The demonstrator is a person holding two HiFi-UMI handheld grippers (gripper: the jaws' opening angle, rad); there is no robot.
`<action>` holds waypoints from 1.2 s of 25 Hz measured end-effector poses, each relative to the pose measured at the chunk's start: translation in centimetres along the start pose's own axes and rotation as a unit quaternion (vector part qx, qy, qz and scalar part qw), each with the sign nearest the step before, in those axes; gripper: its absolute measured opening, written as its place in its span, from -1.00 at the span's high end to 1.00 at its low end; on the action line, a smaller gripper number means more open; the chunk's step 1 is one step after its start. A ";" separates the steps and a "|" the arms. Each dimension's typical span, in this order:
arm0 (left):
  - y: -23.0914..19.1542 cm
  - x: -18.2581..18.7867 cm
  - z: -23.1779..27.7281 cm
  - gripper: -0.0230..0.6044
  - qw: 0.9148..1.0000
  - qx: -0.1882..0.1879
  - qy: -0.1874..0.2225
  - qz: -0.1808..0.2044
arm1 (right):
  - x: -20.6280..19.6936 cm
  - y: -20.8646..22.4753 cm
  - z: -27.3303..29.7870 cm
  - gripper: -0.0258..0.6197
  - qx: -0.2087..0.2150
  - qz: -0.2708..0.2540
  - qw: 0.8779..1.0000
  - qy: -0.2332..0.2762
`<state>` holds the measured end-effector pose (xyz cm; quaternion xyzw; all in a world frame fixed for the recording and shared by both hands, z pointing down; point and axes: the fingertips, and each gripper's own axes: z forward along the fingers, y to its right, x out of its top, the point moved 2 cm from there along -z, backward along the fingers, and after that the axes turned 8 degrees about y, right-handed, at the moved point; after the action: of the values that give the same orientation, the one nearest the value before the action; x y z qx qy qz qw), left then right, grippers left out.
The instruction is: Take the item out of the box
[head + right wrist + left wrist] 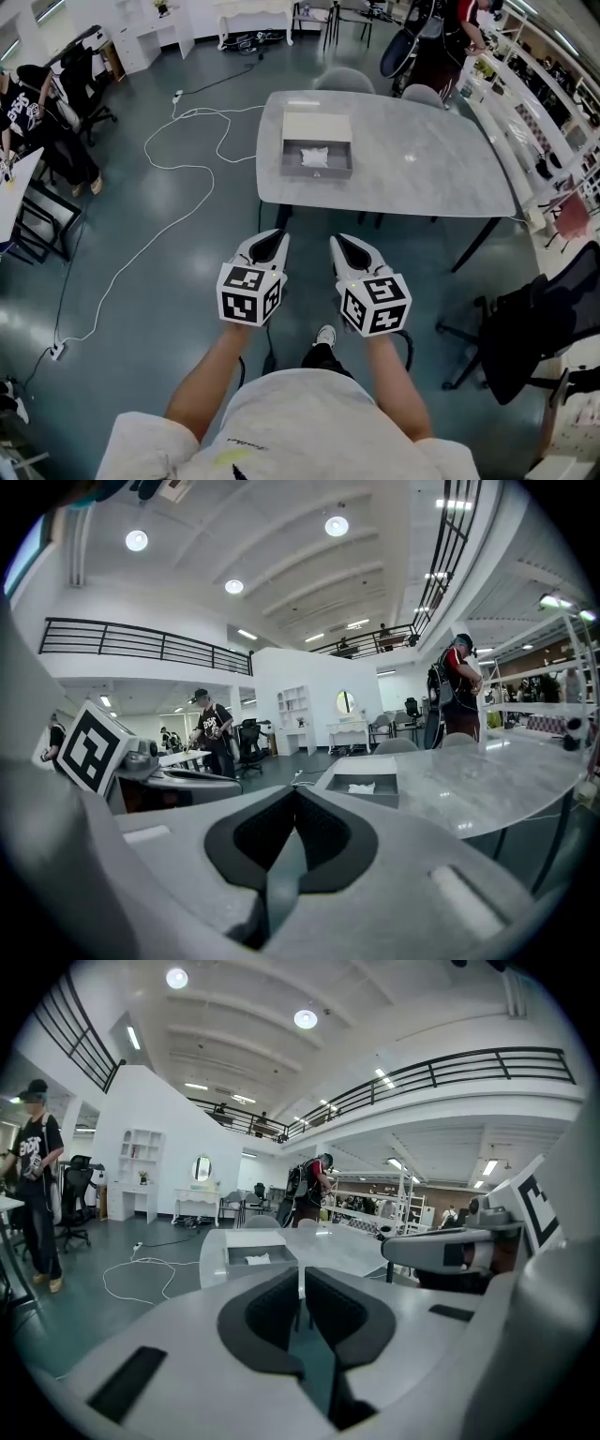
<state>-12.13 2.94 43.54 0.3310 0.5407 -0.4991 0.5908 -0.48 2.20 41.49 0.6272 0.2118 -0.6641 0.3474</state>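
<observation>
An open grey box [317, 172] stands on the left part of a pale marble table [422, 159], and a white wrapped item [313, 157] lies inside it. Its cream lid [317, 126] lies flat just behind it. My left gripper [273, 237] and right gripper [339, 241] are held side by side over the floor, well short of the table's near edge, both shut and empty. In the left gripper view the jaws [300, 1279] point at the box [246, 1253] far ahead. The right gripper [295, 794] faces the same box [364, 797], whose item [362, 787] shows as a white patch.
Two grey chairs [342, 80] stand behind the table and a black office chair [544, 319] is at the right. A white cable [159, 187] snakes over the dark floor on the left. A person [23, 112] stands at the far left, another [450, 37] behind the table.
</observation>
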 end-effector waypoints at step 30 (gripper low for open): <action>1.1 2.7 15.9 0.85 0.998 0.052 -0.028 0.017 | 3.0 15.0 7.5 0.91 0.062 0.015 0.998 -0.010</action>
<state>-6.42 -12.18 43.93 0.3562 0.4919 -0.5252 0.5961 5.32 -13.80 41.77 0.6444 0.1572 -0.6767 0.3195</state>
